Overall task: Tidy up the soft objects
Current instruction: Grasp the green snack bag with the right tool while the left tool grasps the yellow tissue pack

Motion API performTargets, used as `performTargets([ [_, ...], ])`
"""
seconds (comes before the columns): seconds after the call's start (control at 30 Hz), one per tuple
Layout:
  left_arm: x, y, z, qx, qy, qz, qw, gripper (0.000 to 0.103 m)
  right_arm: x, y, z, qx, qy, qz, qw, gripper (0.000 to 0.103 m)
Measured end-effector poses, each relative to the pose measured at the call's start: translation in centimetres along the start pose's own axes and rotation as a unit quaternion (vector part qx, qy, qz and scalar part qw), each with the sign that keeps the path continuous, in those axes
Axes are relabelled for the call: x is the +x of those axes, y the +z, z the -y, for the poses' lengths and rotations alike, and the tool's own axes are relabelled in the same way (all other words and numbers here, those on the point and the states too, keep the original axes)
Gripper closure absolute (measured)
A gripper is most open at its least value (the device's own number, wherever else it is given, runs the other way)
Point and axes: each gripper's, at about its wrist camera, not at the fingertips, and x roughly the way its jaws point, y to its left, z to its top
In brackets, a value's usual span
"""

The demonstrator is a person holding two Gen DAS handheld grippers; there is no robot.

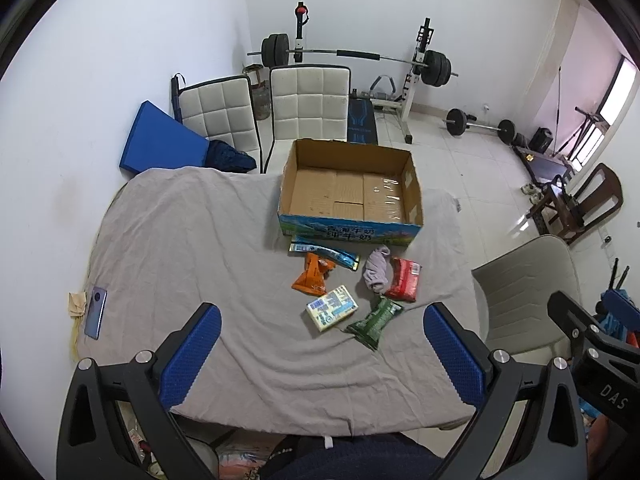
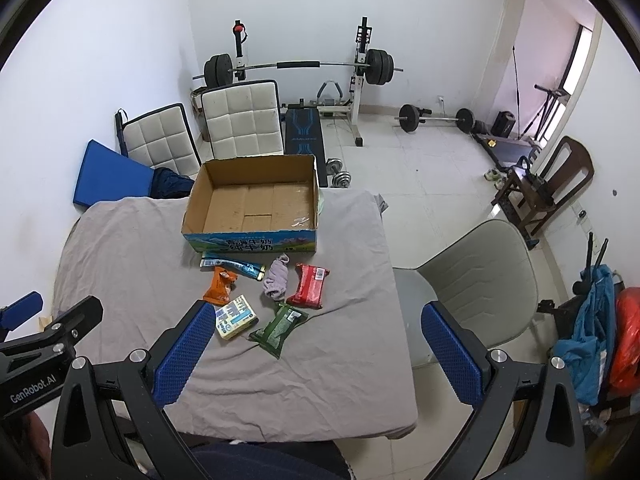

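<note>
On the table [image 1: 180, 240], a phone [image 1: 95, 312] lay at the left edge. The left gripper [image 1: 320, 344] had its fingers wide apart and held nothing. Further right, the snack packets [image 1: 314, 278], a sock [image 1: 378, 272] and the empty box [image 1: 348, 188] lay together. The right gripper [image 2: 312, 344] was also wide apart, empty.

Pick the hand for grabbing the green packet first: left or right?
Right, probably. The green packet lies between the right tongs, nearer than in the left view, where the left tongs frame the cream packet more centrally. Both tongs are open and empty.
</note>
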Motion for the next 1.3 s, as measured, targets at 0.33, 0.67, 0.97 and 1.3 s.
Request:
performTargets([
  [0.33, 17.2, 0.4, -0.3, 0.080, 0.042, -0.078, 0.9929, 0.000, 19.4, -1.8, 0.7, 0.064, 0.036, -0.160, 0.984, 0.000],
  [0.67, 34.2, -4.2, 0.4, 0.155, 0.031, -0.204, 0.9661, 0.000, 43.2, -11.3, -2.7, 0.171, 0.082, -0.349, 0.918, 0.013],
  [0.97, 38.7, -6.6, 4.3, 0.290, 0.018, -0.231, 0.9285, 0.000, 45.7, -13.5, -3.0, 0.123, 0.073, -0.389, 0.910, 0.064],
  [1.3, 42.1, -8.3, 4.5, 0.176, -0.019, -0.305, 0.9357, 0.035, 45.8, -14.8, -1.3, 0.074, 0.078, -0.393, 0.913, 0.063],
])
